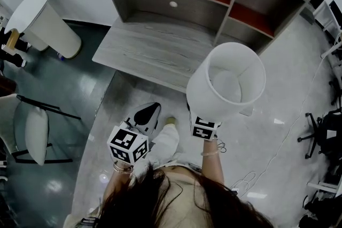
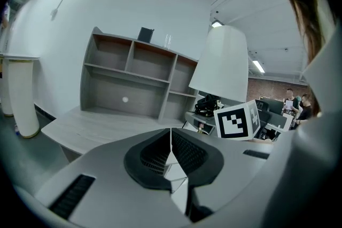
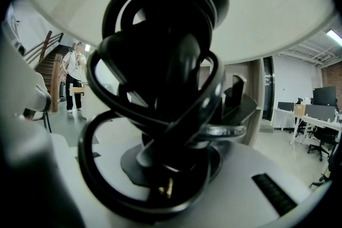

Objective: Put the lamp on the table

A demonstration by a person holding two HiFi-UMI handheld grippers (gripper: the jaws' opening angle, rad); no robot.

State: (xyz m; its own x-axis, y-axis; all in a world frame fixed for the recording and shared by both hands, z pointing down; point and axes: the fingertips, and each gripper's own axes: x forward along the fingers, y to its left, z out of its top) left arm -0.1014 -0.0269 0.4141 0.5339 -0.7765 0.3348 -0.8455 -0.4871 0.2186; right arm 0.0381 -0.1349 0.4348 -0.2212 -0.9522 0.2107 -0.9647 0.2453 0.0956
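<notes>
The lamp (image 1: 226, 83) has a wide white shade that opens upward in the head view, and it hangs over the floor just off the table's front edge. My right gripper (image 3: 171, 168) is shut on the lamp's dark base, where a black cord (image 3: 160, 77) is coiled; its marker cube (image 1: 204, 128) shows below the shade. The grey wooden table (image 1: 155, 48) with a shelf unit on top lies ahead and to the left. My left gripper (image 1: 147, 115) is shut and holds nothing, beside the lamp at its left. In the left gripper view, the lamp (image 2: 222, 64) stands up at the right.
A second white shade (image 1: 45, 21) stands on the floor at the far left. A chair with a white cushion (image 1: 35, 133) is at the left edge. Office chairs (image 1: 323, 136) and a thin cable (image 1: 288, 139) are at the right.
</notes>
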